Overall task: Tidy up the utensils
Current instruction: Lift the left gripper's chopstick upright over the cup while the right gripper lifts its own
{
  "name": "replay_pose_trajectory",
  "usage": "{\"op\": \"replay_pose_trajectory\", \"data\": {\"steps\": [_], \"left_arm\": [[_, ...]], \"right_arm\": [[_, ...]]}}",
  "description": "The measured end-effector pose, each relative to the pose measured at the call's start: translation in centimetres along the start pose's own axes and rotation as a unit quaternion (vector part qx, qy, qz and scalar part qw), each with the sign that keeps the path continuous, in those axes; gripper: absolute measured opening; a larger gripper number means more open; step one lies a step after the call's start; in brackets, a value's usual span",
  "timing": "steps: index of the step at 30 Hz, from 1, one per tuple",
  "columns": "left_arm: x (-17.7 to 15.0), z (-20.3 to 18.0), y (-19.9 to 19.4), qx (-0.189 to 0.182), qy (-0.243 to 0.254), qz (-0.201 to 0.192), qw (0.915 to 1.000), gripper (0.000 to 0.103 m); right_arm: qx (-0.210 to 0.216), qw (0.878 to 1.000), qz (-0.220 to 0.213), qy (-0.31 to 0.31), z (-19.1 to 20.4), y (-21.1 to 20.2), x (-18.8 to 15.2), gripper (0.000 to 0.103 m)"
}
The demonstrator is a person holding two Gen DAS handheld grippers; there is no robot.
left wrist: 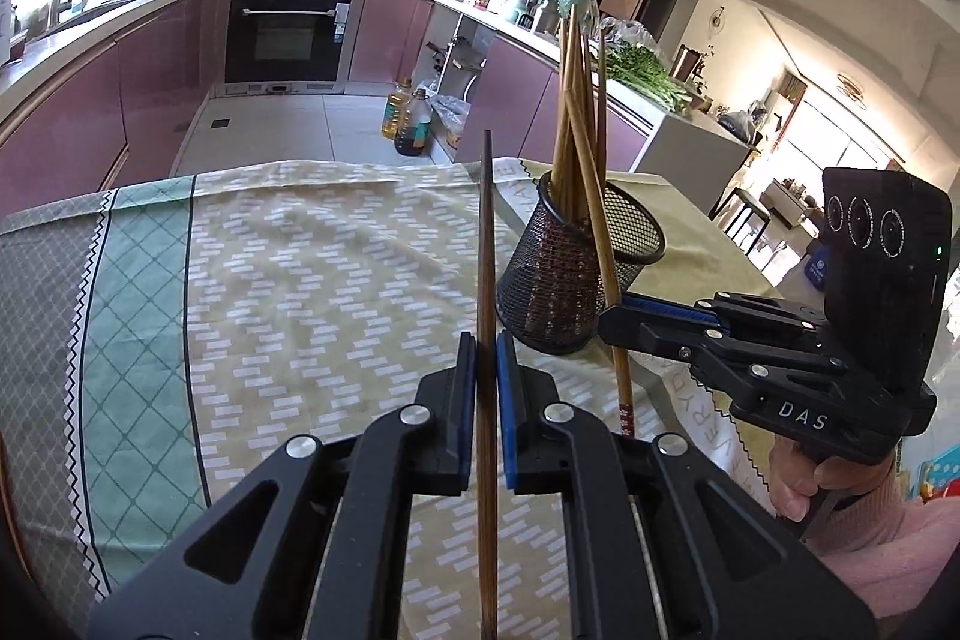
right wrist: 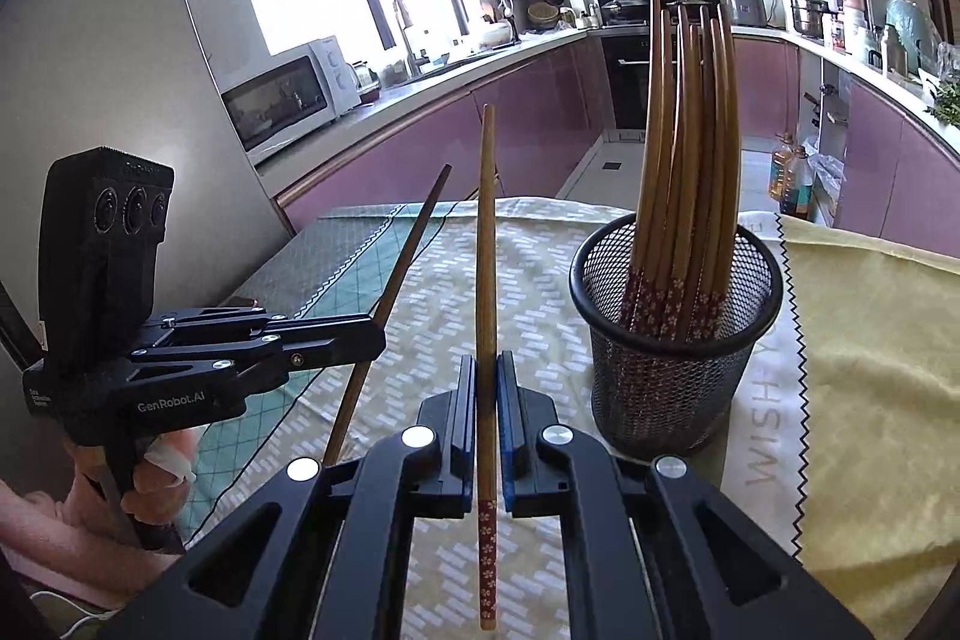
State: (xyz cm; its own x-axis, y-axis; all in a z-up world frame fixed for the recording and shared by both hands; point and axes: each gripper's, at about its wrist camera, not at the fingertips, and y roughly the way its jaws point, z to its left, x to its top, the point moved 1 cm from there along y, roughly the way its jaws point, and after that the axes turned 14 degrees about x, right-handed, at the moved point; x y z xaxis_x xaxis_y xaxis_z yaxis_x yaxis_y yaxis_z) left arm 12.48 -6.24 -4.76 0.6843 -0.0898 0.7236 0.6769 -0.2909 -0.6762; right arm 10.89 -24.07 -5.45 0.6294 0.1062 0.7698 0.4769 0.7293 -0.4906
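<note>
My left gripper (left wrist: 486,347) is shut on a dark brown chopstick (left wrist: 487,232) that stands nearly upright between the blue pads. My right gripper (right wrist: 486,370) is shut on a lighter chopstick (right wrist: 486,250) with a red flowered end, also close to upright. Right of both stands a black mesh cup (right wrist: 672,370) holding several flowered chopsticks (right wrist: 684,148), tips up. In the left wrist view the right gripper (left wrist: 607,321) hovers just in front of the mesh cup (left wrist: 570,280). From the right wrist view the left gripper (right wrist: 377,335) shows at the left, its dark chopstick (right wrist: 414,244) slanting.
A patterned green and beige tablecloth (left wrist: 288,292) covers the table, with a yellow cloth (right wrist: 876,340) under and right of the cup. Beyond the table's far edge are purple kitchen cabinets, an oven (left wrist: 288,34), oil bottles (left wrist: 411,118) on the floor and a microwave (right wrist: 288,94).
</note>
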Motion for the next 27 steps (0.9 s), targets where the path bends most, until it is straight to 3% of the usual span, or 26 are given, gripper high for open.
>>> {"op": "replay_pose_trajectory", "data": {"steps": [27], "left_arm": [[1.1,-0.9,-1.6,-0.017,0.008,-0.032,0.9993,0.008]], "right_arm": [[-0.006,0.999,-0.047,-0.008,-0.6,-3.4,1.0,0.006]]}}
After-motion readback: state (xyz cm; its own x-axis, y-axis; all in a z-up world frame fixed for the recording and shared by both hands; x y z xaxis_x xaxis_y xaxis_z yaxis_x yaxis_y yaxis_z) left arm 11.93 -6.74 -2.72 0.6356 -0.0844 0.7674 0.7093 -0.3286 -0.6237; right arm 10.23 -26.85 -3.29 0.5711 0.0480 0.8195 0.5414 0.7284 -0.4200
